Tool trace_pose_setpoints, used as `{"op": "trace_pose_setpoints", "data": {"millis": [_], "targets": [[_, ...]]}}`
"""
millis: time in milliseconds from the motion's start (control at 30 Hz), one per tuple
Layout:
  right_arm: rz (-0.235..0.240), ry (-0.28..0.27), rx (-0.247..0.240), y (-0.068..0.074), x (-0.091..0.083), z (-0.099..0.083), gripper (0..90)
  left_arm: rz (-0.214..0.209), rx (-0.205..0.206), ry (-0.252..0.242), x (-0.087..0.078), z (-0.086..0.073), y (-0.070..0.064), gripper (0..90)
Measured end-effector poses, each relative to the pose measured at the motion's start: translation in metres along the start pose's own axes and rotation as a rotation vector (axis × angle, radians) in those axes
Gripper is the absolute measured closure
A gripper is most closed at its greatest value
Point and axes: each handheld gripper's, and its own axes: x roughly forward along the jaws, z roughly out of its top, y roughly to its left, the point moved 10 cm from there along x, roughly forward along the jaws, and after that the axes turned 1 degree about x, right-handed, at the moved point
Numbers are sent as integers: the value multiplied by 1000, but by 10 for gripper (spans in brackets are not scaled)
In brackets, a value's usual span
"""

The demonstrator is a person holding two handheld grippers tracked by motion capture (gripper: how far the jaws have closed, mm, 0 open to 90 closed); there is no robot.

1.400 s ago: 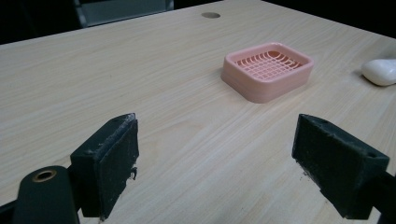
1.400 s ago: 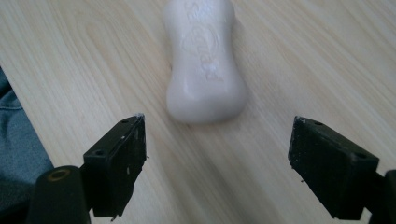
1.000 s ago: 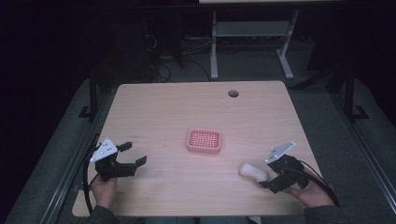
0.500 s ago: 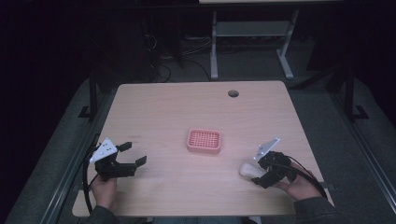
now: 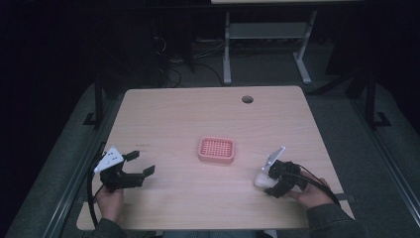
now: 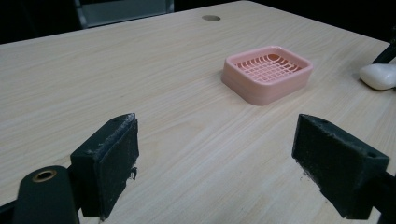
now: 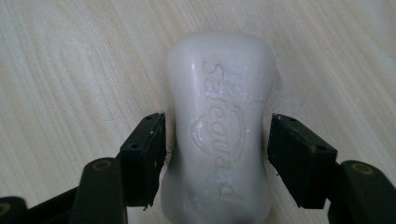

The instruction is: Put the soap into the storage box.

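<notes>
Light wood-grain rectangular desk seen from above, with the pink slotted plastic soap dish near its centre serving as the landmark. Left of the dish and nearer the person, the left hand-held gripper sits just above the desk surface, gripped from below by the person's left hand; its two black padded jaws are spread wide with nothing between them, and a grey three-cornered plate tops its body. In the left gripper view the same pink dish lies ahead and to the right of the parted jaws, its grid floor bare, and the white bar appears beyond it at the frame edge. At the far side of the desk from the dish, a small round cable hole pierces the top. Right of the dish and nearer the person lies the white waisted bar of soap, flat on the desk and well apart from the dish. The right hand-held gripper, held by the person's right hand, reaches over it. In the right gripper view the soap, embossed with a brand name and shield, lies lengthwise between the jaws; the left pad is at or very near its side, the right pad stands slightly clear, so the bar is bracketed, not clamped.
</notes>
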Motion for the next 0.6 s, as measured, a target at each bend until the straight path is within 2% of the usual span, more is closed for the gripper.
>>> {"op": "trace_pose_setpoints", "data": {"millis": [233,433,600], "targets": [[7,8,-6,1,3,1,445,1,4,2,0,0,0,141],[27,12,10,1,3,1,454,4,6,3,1,0,0,141],[30,42,2,2,3,1,463,1,-4,-4,0,1,1,141]]}}
